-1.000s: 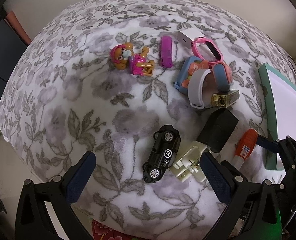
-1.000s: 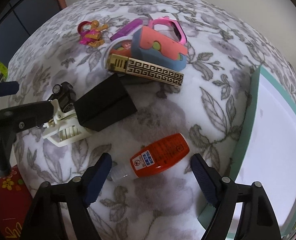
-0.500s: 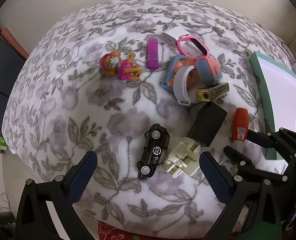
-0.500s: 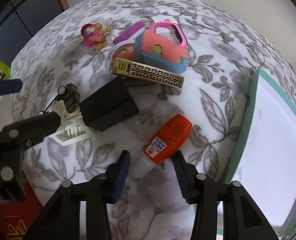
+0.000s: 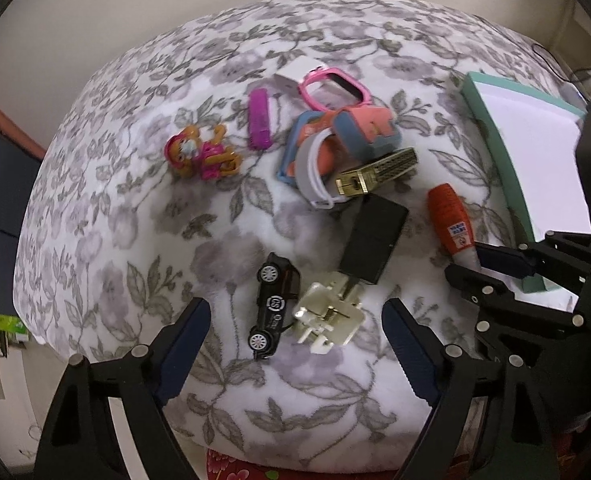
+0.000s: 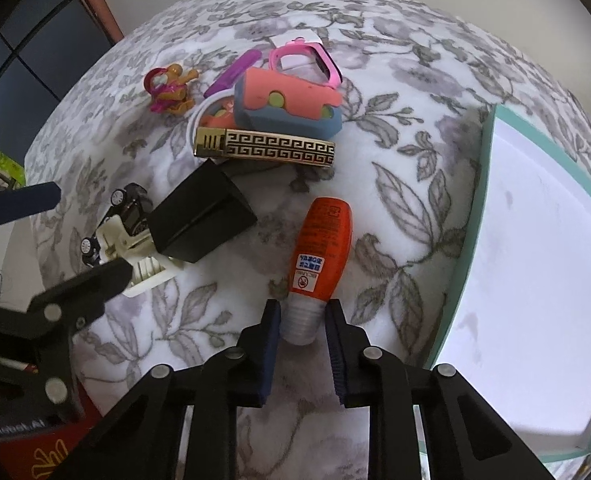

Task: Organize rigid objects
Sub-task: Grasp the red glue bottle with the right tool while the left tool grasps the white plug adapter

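My right gripper point(image 6: 301, 320) is shut on the clear cap of an orange glue bottle point(image 6: 322, 246) that lies on the floral cloth; it also shows in the left wrist view point(image 5: 451, 220). My left gripper point(image 5: 297, 328) is open and empty, just short of a black toy car point(image 5: 273, 304) and a white plug adapter point(image 5: 327, 316). A black box point(image 5: 377, 240), a gold patterned lighter point(image 6: 265, 147), a pink-and-blue toy point(image 6: 287, 106), a pink frame point(image 6: 305, 58), a purple bar point(image 5: 259, 124) and a pink figurine point(image 5: 201, 154) lie farther back.
A teal-rimmed white tray point(image 6: 471, 216) sits at the right, close to the bottle. The table's front edge drops off below both grippers, with a red patterned thing point(image 5: 235, 466) underneath. A dark cabinet point(image 6: 19, 52) stands at the left.
My right gripper closed from wide open onto the bottle's cap, and the bottle turned from crosswise to pointing away. My left gripper drew back and up a little, still open.
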A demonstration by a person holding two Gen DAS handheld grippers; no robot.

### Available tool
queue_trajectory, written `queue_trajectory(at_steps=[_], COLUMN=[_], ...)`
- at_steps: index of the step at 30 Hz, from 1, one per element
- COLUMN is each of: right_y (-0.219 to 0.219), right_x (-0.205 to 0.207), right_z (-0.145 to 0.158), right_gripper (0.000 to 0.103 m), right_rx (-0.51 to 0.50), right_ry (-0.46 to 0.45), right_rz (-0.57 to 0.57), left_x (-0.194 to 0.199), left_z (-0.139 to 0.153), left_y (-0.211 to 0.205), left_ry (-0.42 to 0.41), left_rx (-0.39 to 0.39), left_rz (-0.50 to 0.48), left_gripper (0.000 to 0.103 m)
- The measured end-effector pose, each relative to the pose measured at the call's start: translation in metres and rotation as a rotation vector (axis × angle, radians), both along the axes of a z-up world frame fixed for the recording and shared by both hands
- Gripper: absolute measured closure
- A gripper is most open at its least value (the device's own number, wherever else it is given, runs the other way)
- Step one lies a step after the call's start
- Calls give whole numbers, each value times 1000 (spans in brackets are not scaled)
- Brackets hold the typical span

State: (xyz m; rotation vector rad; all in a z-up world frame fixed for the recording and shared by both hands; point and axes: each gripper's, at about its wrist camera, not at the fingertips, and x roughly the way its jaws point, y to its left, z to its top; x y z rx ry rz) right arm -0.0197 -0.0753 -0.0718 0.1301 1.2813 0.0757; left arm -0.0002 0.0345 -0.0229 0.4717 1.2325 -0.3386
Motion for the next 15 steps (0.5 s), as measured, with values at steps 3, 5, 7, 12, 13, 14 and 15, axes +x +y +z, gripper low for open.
queue_trajectory(at_steps=[3,5,7,12,13,14,15], right_y=[-5,-6,-11,-23,-23,-24,-26], right_x=[-1,-7,-12,-22,-22,-23,-25], right_z=[0,2,3,1,0,0,-1], right_gripper=[80,81,81,82,82,82,82], right_rx=[11,19,21,39,43,48,52], right_ry=[7,15,23,43,49,55,59], right_rz=[-15,-25,-33,-52,-53,-51,-50], left_x=[-2,-3,-2,-2,-3,-3,-4], left_z=[-3,-6,-12,-17,-19,-20,-22], left_y=[-4,-6,-7,-9,-11,-12,-14], left_ry=[4,24,51,72,73,74,74], left_rx=[16,17,20,22,30,36,43], left_rz=[-19,-28,-30,-43,-50,-56,-61], left_gripper=[18,37,41,54,55,57,61])
